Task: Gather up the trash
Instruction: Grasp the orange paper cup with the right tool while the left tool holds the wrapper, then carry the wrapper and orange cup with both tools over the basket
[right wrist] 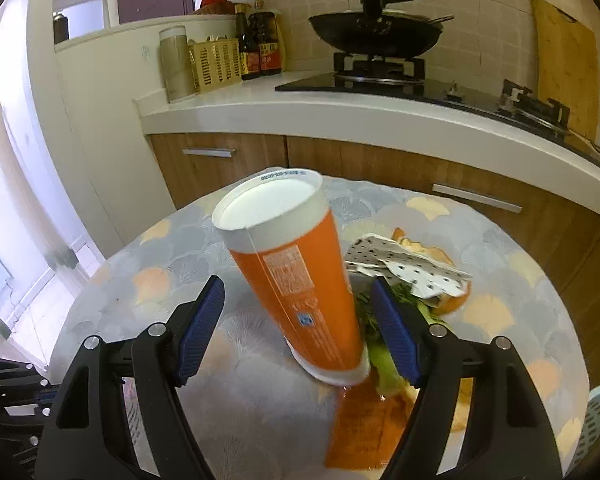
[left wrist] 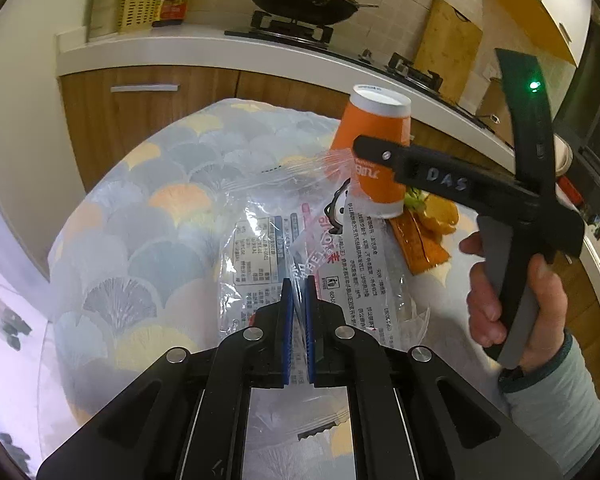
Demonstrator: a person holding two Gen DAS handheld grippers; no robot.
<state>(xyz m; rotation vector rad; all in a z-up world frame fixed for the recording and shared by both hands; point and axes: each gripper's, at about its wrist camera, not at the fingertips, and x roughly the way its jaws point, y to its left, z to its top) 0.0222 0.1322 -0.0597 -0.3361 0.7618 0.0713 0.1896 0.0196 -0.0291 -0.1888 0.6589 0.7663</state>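
At the lower centre of the left wrist view, the left gripper (left wrist: pixel 299 304) is clenched on a clear printed plastic bag (left wrist: pixel 300 248), its blue pads nearly together with the film pinched between them; the bag spreads upward over the round table (left wrist: pixel 140 208), whose patterned cloth fills the left half of the frame with bare room out to its curved edge. At the right of that view a hand (left wrist: pixel 512 300) holds the right gripper, reaching leftward across an orange paper cup (left wrist: pixel 374 152) that stands inverted and tilted, its white base uppermost. In the right wrist view the right gripper (right wrist: pixel 298 324) is released, jaws spread wide with the cup between them; neither blue pad visibly touches the cup, and a clear gap shows on the left side. The cup's rim rests at centre frame on the cloth beside green vegetable scraps (right wrist: pixel 384 344), with an orange wrapper (right wrist: pixel 364 420) below it and a torn dotted paper piece (right wrist: pixel 404 264) lying over orange peel toward the right. Beyond the table's far edge run wooden cabinets under a white counter (right wrist: pixel 340 112) carrying a black wok (right wrist: pixel 376 32) at the upper right.
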